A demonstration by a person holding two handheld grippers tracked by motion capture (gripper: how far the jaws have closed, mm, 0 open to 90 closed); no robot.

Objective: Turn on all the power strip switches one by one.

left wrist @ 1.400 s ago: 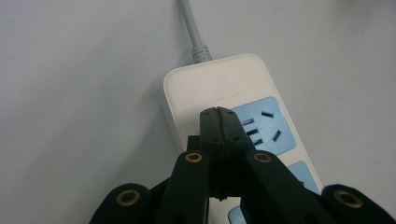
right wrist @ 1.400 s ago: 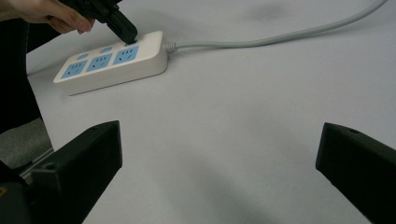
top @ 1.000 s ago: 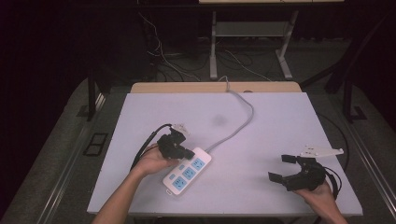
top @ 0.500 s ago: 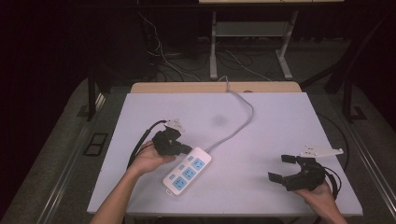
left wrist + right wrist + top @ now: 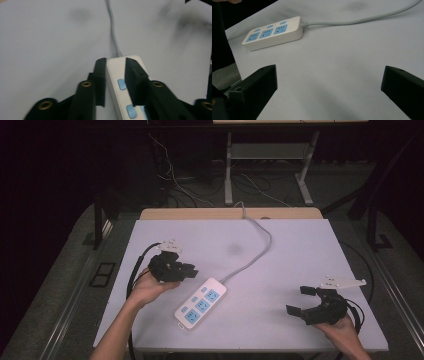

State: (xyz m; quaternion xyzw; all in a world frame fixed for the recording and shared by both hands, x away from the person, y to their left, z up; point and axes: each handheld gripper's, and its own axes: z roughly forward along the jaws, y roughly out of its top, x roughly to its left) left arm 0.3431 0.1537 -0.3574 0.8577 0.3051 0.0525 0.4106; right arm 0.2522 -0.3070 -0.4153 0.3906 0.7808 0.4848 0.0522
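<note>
A white power strip (image 5: 201,303) with blue sockets is laid flat on the pale table (image 5: 300,250), near the front edge, and its grey cord (image 5: 257,252) is run away to the far edge. The left gripper (image 5: 186,271) is held just above the cord end of the strip. Its jaws have just been opening; they are parted and nothing is pinched. The right gripper (image 5: 301,300) is kept well apart, at the table's right front, with its jaws spread wide and nothing between them

The right gripper (image 5: 329,82) gapes wide over the table (image 5: 352,62), power strip (image 5: 273,32) well beyond.
</note>
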